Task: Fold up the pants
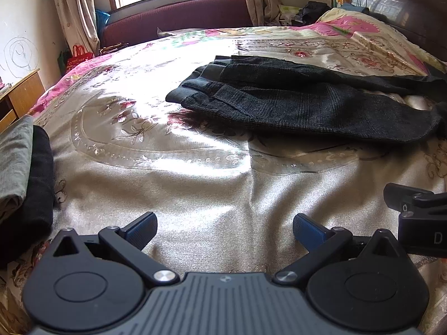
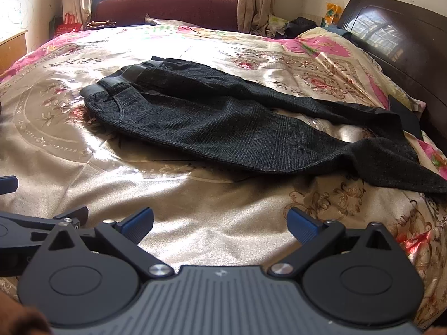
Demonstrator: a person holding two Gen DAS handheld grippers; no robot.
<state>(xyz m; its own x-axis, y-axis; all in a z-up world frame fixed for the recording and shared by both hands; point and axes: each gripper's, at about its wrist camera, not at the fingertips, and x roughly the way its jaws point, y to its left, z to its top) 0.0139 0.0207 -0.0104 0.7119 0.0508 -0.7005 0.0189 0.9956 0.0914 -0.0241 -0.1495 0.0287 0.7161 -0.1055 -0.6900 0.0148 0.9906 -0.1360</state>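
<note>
Dark charcoal pants (image 1: pixel 293 103) (image 2: pixel 223 122) lie spread on the bed, waistband to the left, the two legs running right and splayed apart at the cuffs. My left gripper (image 1: pixel 225 230) is open over bare bedspread, well short of the pants, nothing between its blue pads (image 1: pixel 142 230). My right gripper (image 2: pixel 220 224) is also open and empty, near the bed's front, with the pants lying ahead of it. Each gripper's black body shows at the edge of the other's view: the right gripper's body (image 1: pixel 419 217) and the left gripper's body (image 2: pixel 33 229).
The satin floral bedspread (image 1: pixel 195 195) (image 2: pixel 195 195) covers the bed. Folded grey and black clothes (image 1: pixel 25 184) are stacked at the left edge. A dark headboard (image 2: pixel 396 42) stands at right, a maroon sofa (image 1: pixel 178 16) under the window, a wooden desk (image 1: pixel 19 95) at left.
</note>
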